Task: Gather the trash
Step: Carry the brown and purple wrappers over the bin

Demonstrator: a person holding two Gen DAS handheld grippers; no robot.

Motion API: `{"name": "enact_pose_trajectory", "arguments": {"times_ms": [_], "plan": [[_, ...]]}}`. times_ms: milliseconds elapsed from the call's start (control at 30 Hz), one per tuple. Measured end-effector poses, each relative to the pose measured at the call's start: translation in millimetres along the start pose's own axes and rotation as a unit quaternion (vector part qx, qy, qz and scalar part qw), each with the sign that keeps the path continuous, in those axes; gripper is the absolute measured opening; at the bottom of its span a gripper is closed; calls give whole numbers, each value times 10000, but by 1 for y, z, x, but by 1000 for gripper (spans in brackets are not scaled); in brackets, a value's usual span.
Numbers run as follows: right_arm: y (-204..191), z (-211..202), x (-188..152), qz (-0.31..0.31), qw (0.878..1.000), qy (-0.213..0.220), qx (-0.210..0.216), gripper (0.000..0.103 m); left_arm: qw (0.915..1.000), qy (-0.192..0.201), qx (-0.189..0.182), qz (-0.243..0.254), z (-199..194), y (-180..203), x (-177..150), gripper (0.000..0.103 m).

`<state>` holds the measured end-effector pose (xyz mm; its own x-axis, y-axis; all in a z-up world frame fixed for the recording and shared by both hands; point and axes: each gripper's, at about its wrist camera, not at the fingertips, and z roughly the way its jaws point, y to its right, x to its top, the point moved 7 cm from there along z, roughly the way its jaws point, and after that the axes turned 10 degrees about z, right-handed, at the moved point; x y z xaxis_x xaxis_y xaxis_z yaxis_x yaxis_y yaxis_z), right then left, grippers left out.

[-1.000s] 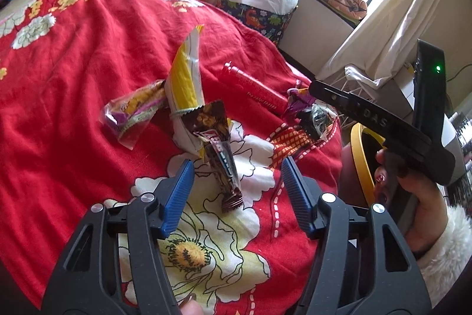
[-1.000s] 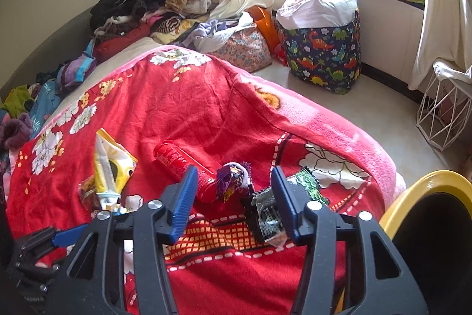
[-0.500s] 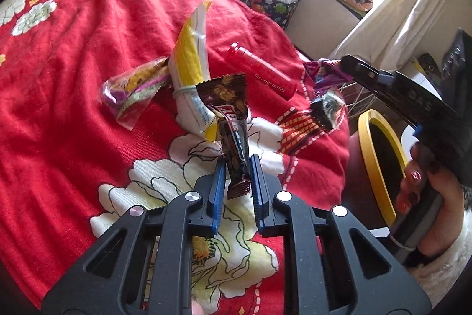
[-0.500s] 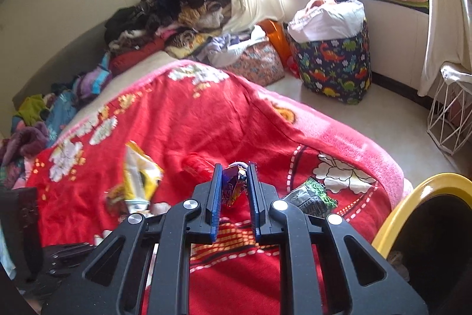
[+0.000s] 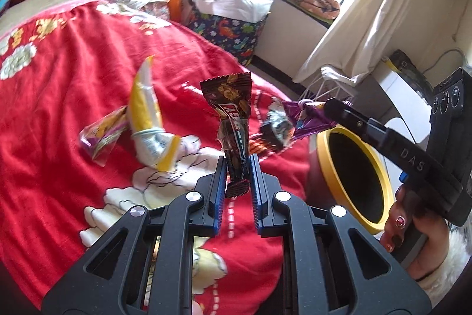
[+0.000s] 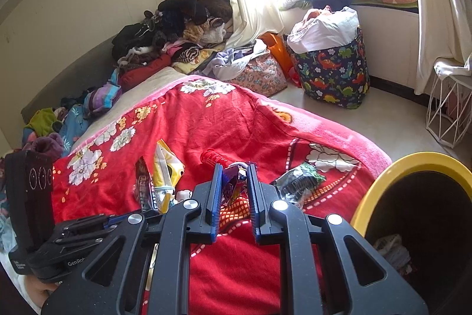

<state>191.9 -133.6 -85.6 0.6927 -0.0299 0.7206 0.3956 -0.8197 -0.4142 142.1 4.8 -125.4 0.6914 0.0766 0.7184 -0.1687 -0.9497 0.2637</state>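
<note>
My left gripper (image 5: 238,164) is shut on a brown chocolate bar wrapper (image 5: 233,120) and holds it upright above the red blanket (image 5: 59,96). My right gripper (image 6: 233,176) is shut on a purple candy wrapper (image 6: 233,185); it also shows in the left wrist view (image 5: 306,117), held near the yellow-rimmed trash bin (image 5: 324,149). On the blanket lie a yellow-white snack bag (image 5: 147,120), a clear purple-yellow wrapper (image 5: 101,135), a black-green wrapper (image 6: 298,182) and a red tube (image 6: 214,157).
The bin (image 6: 413,164) stands at the bed's right edge with some trash inside. A dinosaur-print laundry basket (image 6: 333,73), a white wire basket (image 6: 448,111) and piles of clothes (image 6: 177,28) lie beyond the bed.
Both grippers closed on their wrappers and lifted them off the blanket. The left one raised the chocolate wrapper; the right one carried the purple wrapper toward the bin.
</note>
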Motion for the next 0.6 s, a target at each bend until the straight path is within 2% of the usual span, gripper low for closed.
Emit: {"name": "enact_pose_trajectory", "arguments": {"times_ms": [600], "plan": [[28,-49,4,282,9986,393,-195,16,9987,148,-246,410,-4,44,15,10]]}}
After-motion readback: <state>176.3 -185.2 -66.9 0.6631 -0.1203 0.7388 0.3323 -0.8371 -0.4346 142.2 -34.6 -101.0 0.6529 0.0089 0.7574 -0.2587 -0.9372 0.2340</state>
